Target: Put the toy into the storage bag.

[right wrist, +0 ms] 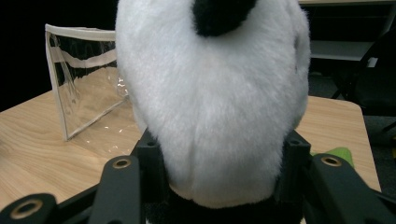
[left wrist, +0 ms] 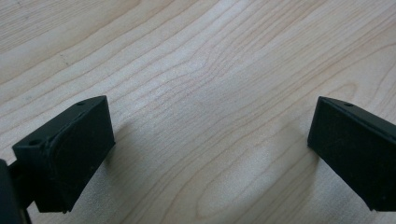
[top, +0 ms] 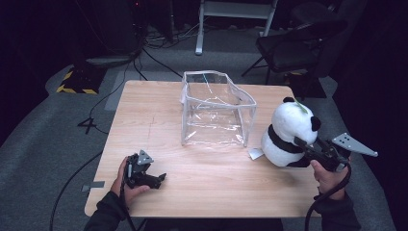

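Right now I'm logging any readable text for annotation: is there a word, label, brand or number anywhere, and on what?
None can be read.
The white tag beside the panda plush is too small to tell if it is printed.
The clear plastic bag, the wooden table and both grippers carry no visible lettering.
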A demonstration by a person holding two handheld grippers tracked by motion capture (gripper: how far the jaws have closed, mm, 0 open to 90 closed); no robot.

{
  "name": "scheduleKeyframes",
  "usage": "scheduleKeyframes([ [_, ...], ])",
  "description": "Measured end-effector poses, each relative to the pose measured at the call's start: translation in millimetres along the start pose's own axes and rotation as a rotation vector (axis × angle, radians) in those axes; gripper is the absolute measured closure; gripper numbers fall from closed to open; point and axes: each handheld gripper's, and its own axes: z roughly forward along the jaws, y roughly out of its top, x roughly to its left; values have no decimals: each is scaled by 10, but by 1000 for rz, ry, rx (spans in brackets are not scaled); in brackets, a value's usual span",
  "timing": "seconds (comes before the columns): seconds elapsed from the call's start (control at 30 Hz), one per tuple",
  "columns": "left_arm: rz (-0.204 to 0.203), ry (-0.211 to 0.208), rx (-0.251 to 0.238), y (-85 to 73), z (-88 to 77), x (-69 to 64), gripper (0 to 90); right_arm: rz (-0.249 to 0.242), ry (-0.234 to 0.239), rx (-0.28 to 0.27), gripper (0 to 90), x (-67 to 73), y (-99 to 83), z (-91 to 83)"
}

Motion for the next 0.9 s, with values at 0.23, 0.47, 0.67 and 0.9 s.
scheduleKeyframes([
  [0.23, 0, 0, 0, 0, 0, 0, 5, 1, 9, -19, 497, 0, 46, -30],
  [0.47, -1, -1, 2, 0, -1, -2, 5, -26, 19, -44, 497, 55, 175, -20],
  [0.67, -8, 3, 2, -3, -4, -9, 5, -43, 27, -60, 497, 91, 274, -45],
  [0.9, -9, 3, 2, -3, -3, -9, 5, -67, 30, -79, 497, 129, 419, -67],
])
